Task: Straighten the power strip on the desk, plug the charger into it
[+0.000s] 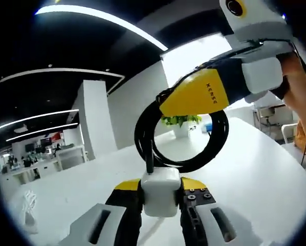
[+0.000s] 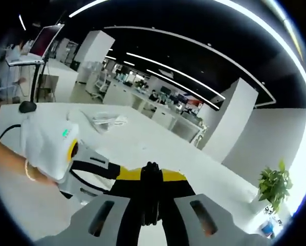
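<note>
While the power strip has yet to come into sight, the charger [image 1: 160, 193] is the thing in hand: the left claw [image 1: 160, 205] is clenched on the white block, lifted clear of the white surface [image 1: 255, 169]. Just above the charger, its black cable [image 1: 181, 138] stands as a coiled loop. To the right of the charger and higher up, the right claw [image 1: 194, 95] crosses in and pinches the top of that loop; in the right gripper view the right claw [image 2: 151, 197] is closed on the dark cable [image 2: 151, 177].

I judge this the carrying part of the plugging step; whether the strip has been straightened I cannot tell. The next move calls for finding the strip, turning the charger so its prongs face a socket, and keeping the coil clear of it. A potted plant [image 1: 181, 123] stands beyond the charger.
</note>
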The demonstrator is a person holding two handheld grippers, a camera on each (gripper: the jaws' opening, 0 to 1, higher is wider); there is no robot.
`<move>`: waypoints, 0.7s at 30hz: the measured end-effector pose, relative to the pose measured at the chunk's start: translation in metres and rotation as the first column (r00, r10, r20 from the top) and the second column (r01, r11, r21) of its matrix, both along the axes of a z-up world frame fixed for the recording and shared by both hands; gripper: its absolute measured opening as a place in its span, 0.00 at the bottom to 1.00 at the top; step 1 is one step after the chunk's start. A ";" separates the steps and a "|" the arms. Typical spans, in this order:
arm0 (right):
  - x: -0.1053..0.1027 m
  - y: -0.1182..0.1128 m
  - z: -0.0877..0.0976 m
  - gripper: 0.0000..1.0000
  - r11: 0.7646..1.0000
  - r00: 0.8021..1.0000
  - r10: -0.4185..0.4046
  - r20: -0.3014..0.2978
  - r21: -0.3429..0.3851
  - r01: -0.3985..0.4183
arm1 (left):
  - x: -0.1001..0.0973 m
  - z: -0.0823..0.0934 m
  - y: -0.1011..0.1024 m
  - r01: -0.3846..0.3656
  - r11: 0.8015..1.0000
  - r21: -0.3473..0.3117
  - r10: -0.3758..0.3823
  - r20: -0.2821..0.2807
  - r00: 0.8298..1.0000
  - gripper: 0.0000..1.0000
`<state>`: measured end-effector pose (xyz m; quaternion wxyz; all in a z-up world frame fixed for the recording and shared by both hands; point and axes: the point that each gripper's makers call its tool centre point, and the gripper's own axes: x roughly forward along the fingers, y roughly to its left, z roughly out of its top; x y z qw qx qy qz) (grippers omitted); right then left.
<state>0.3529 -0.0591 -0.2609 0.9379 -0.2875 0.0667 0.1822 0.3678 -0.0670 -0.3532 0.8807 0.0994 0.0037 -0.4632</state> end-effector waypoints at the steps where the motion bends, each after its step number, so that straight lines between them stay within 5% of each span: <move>1: 0.001 0.000 0.000 0.08 1.000 1.000 0.001 -0.001 -0.005 -0.001 | 0.000 -0.001 0.000 0.021 1.000 0.007 -0.021 -0.009 1.000 0.26; 7: 0.005 0.008 0.000 0.08 0.997 0.999 0.053 -0.005 -0.053 -0.053 | 0.006 -0.002 0.005 0.133 0.991 0.021 -0.132 -0.044 0.990 0.25; 15: 0.012 0.022 0.004 0.08 0.968 0.993 0.114 0.037 -0.229 -0.102 | 0.018 0.002 0.011 0.263 0.965 -0.005 -0.262 -0.089 0.961 0.25; 21: 0.019 0.024 0.007 0.08 0.966 0.991 0.128 0.041 -0.230 -0.115 | 0.028 0.005 0.011 0.320 0.946 -0.044 -0.323 -0.112 0.940 0.25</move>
